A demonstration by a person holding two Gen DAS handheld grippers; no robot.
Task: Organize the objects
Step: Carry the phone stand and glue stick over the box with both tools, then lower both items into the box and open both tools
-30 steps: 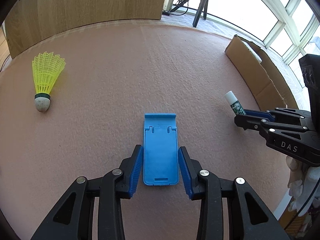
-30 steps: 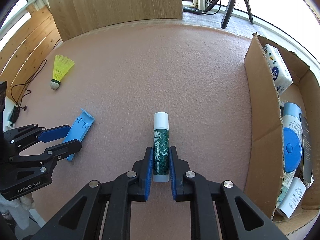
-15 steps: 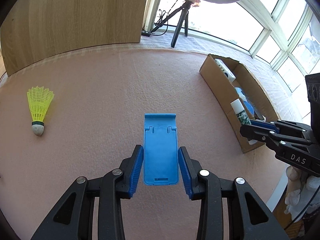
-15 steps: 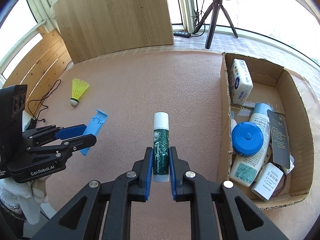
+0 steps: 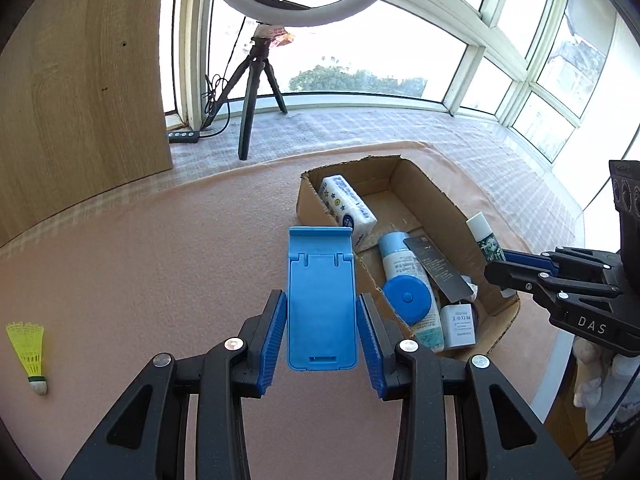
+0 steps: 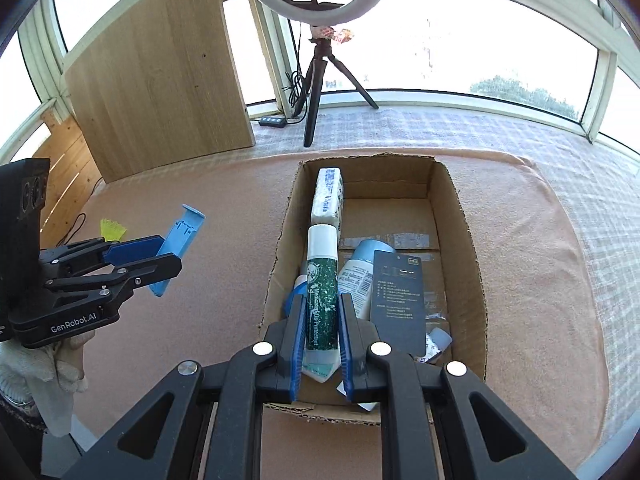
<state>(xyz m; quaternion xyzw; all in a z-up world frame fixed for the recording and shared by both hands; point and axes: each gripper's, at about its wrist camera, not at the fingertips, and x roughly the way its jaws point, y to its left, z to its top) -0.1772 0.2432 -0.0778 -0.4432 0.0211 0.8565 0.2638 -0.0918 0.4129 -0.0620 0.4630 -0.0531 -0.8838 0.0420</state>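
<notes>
Both tools were clamped: the left tool (image 5: 322, 334) on the blue phone stand (image 5: 322, 300), carried above the pink desk (image 5: 160, 280); the right tool (image 6: 322, 330) on the green tube (image 6: 322, 292), poised over the cardboard box (image 6: 472, 280), presumably for dropping in

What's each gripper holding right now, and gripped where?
Left gripper holds the blue phone stand, jaws on the long side edges of its lower half. Right gripper holds the green glue stick by the lower barrel, white cap forward.

The right gripper (image 6: 322, 320) clamps a green tube (image 6: 321, 300) above the cardboard box (image 6: 466, 240); the left gripper (image 6: 160, 254) grips a blue stand (image 6: 182, 240).
</notes>
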